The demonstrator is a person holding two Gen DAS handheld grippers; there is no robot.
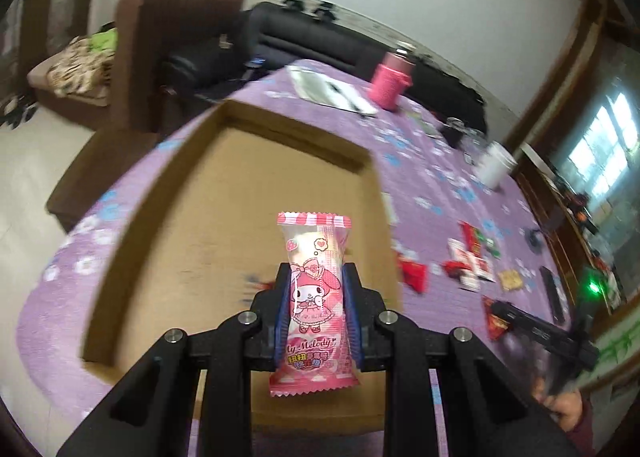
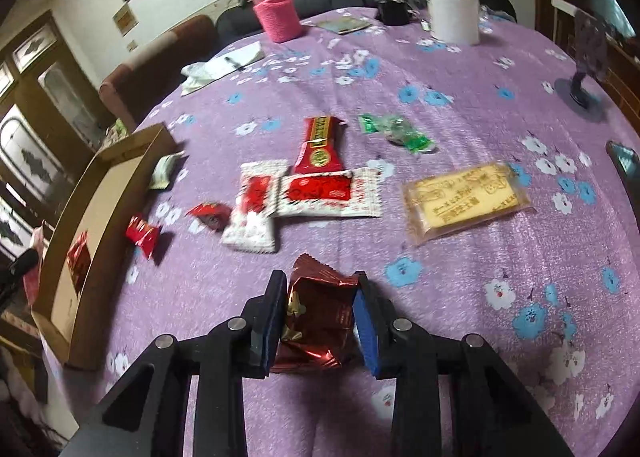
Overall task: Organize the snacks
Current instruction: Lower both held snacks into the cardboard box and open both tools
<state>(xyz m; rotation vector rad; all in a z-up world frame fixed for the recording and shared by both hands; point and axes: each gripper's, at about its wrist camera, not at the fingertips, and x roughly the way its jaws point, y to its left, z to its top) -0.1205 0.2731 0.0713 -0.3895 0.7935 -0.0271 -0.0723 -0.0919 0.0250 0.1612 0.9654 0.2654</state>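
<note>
Clearly both hands are mid-carry. The left gripper [image 1: 316, 309] has its fingers clamped on a pink sweet [image 1: 314, 297], pinched at the wrapper's middle and held upright above the open box [image 1: 132, 217]. The right gripper [image 2: 320, 317] has its fingers closed around a dark red pack [image 2: 316, 321], raised a little over the purple worktop [image 2: 460, 97]; whether that pack is clear of the cloth or just brushing it I cannot tell.

One red packet [image 2: 79, 263] already lies in the box at the table's left edge. Still loose on the worktop are two white-and-red packs [image 2: 296, 201], a long red bar [image 2: 320, 145], a green sweet [image 2: 396, 133], a yellow cracker pack [image 2: 466, 201] and two small red sweets [image 2: 176, 225] near the box wall.

So the step in hand looks like depositing. Next, the left hand likely needs only to lower and part its fingers over the box floor. The right must swing leftward, lift the pack over the cardboard wall without knocking it, then release.
</note>
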